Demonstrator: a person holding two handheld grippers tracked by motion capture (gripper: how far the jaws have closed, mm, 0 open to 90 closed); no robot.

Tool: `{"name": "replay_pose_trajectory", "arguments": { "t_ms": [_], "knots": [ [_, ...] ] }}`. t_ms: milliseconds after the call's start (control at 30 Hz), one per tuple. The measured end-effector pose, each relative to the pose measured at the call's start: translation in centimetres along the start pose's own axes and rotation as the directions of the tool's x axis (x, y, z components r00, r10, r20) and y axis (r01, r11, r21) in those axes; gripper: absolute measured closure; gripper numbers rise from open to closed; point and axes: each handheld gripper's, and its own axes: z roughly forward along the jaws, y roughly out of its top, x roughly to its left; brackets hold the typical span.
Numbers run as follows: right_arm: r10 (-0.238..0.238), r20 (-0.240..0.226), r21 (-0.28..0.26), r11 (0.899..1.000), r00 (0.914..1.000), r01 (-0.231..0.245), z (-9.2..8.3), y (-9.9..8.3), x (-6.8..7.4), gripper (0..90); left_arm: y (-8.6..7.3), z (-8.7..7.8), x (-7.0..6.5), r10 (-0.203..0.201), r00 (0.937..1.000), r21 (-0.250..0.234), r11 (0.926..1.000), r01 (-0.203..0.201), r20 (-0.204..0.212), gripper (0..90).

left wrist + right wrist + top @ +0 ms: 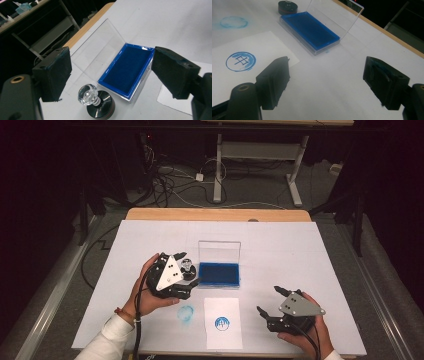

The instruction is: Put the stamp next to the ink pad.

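Note:
A stamp point(188, 268) with a clear knob point(87, 94) on a round black base stands on the white table cover, just left of an open ink pad point(219, 275). The pad's blue felt point(127, 70) is bare and its clear lid point(219, 252) stands upright behind it. My left gripper point(187, 269) is open with the stamp between its jaws, not touching it; in the left gripper view the left gripper point(113, 72) points over stamp and pad. A white card point(223, 322) bears a round blue print point(240, 61). My right gripper point(268, 300) is open and holds nothing, to the right of the card.
A faint blue ring smudge point(185, 312) marks the cover left of the card. The white cover point(300, 255) ends at a wooden table edge point(215, 214) at the back. Beyond it are a dark floor, cables and a white desk frame point(260, 155).

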Motion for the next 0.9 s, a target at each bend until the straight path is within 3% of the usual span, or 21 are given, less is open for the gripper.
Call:
{"name": "replay_pose_trajectory", "arguments": {
  "t_ms": [500,900],
  "knots": [
    [-0.009,-0.004,0.002,1.0,0.9999,0.009,0.1,0.2,0.5,21.4,-1.2,-0.6,-1.3,0.041,0.9989,-0.015,0.999,-0.041,-0.021,16.2],
    [-0.013,-0.002,0.004,1.0,0.9999,0.013,0.1,0.2,0.6,21.4,-2.1,-2.2,-1.7,0.051,0.9981,-0.014,0.9986,-0.052,-0.034,16.2]
  ]
}}
